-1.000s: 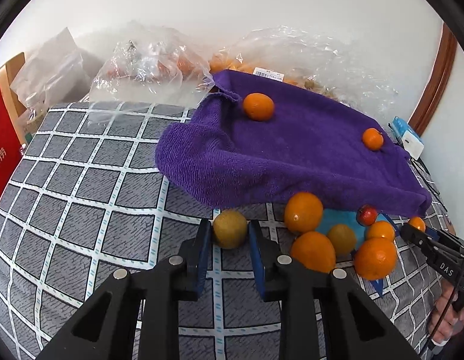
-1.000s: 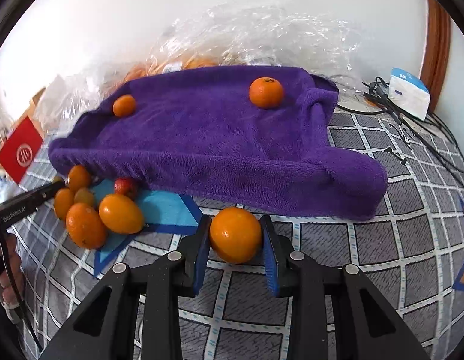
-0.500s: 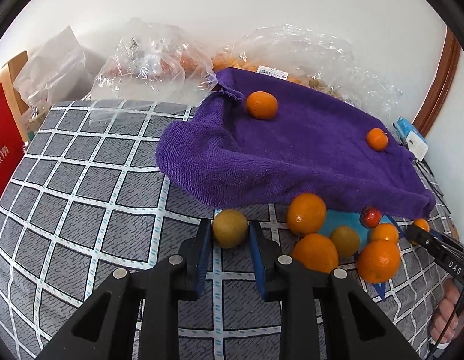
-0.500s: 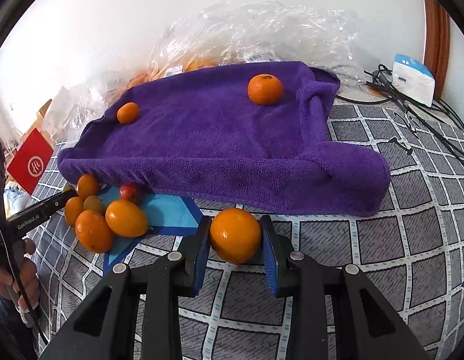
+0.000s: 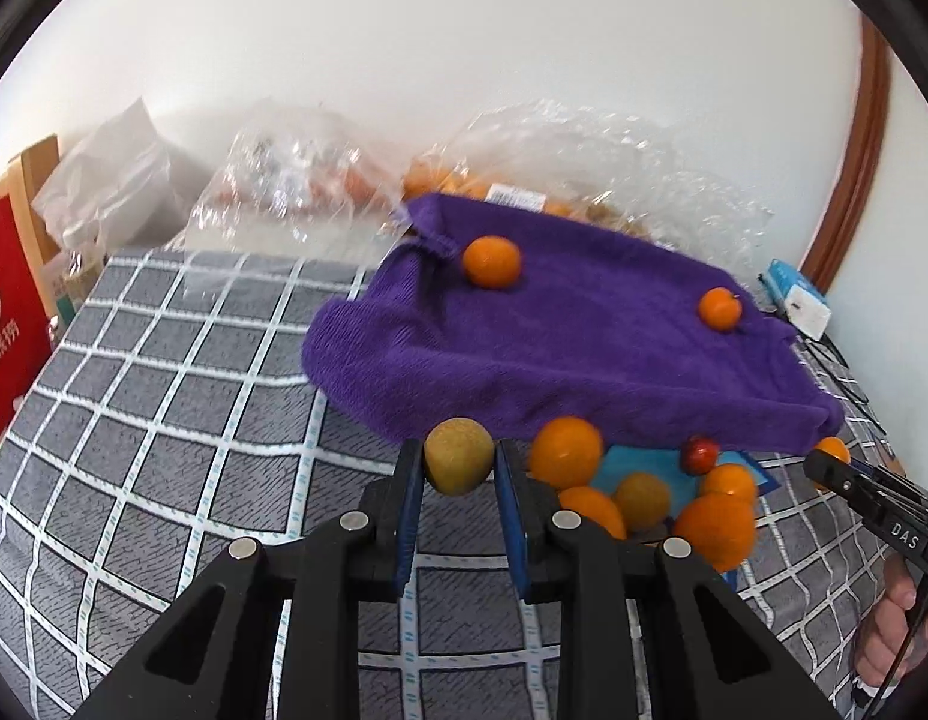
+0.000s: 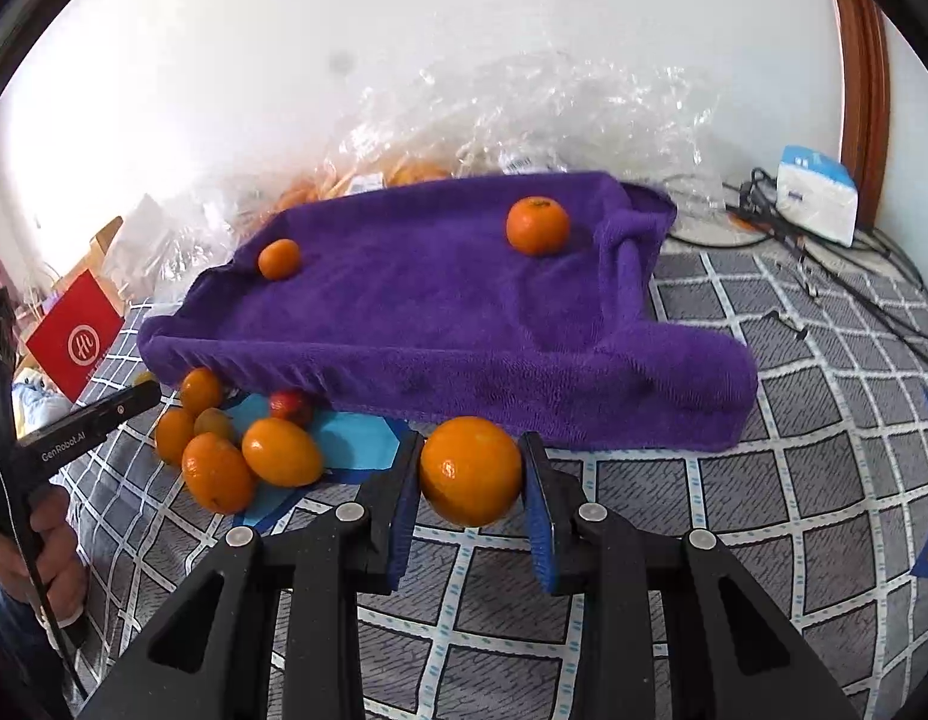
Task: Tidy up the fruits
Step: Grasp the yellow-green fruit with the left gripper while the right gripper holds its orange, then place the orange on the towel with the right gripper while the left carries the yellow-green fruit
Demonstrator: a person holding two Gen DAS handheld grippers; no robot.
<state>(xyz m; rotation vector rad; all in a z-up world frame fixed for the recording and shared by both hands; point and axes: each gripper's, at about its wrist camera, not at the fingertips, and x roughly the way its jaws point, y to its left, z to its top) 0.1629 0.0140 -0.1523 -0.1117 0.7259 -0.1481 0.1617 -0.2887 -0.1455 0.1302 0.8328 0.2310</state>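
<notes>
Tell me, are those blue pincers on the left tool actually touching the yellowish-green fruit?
Touching. The left wrist view shows both blue pads of the left gripper pressed against the sides of the yellowish-green fruit, no gap.

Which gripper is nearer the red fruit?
Left, seemingly. The left gripper sits just beside the fruit pile holding the red fruit; the right gripper is farther along the towel's edge.

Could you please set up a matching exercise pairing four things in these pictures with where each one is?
Things:
1. yellow-green fruit
2. big orange
3. small red fruit
4. white and blue box

Places:
A. on the blue sheet by the loose pile
B. in the right tool
C. by the cables, near the wall
D. in the left tool

Pairs: 1-D, 2-B, 3-A, 4-C
</notes>
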